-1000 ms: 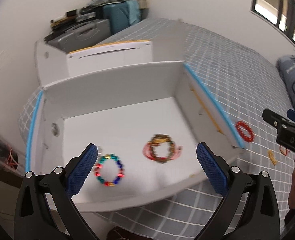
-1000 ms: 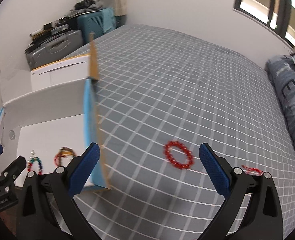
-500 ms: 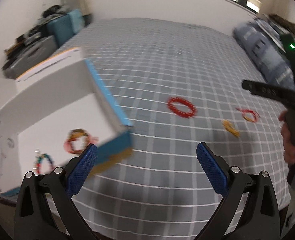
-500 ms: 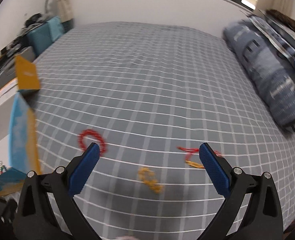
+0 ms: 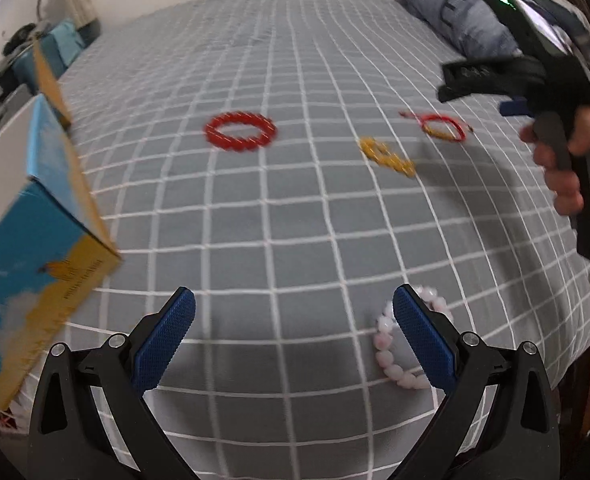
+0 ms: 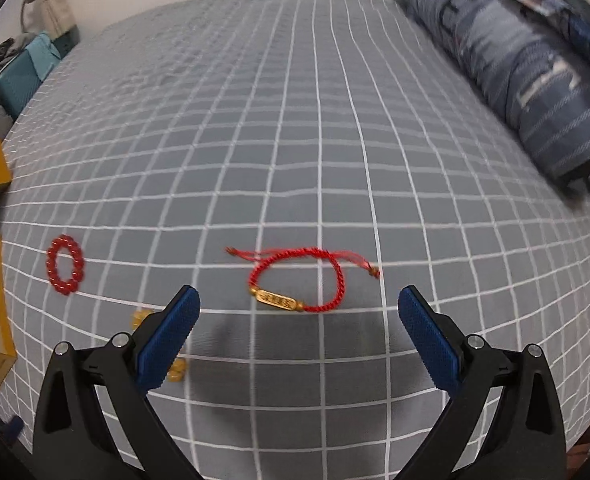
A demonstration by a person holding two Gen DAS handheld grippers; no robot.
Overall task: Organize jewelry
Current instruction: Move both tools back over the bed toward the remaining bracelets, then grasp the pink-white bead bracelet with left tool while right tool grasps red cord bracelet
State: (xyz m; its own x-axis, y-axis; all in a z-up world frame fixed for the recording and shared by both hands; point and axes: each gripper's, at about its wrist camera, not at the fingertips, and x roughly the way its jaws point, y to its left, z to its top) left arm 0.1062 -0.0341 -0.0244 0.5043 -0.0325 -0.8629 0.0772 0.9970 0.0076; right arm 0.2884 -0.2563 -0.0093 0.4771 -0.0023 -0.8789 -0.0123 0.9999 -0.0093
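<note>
The red braided cord bracelet with a gold bar (image 6: 297, 280) now lies on the grey checked bedsheet (image 6: 295, 140), centred ahead of your right gripper (image 6: 299, 320), which has swung away from the blue and yellow cardboard box (image 5: 27, 240); wide open, empty. Your left gripper (image 5: 294, 330), also wide open and empty, has turned to the pink bead bracelet (image 5: 403, 368) nearest you. Judging so, both pickups come next

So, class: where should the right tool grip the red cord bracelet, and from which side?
Grip the red cord bracelet at its gold bar, coming from above. It lies flat on the bedspread, and the bar looks its stiffest, nearest part.
</note>
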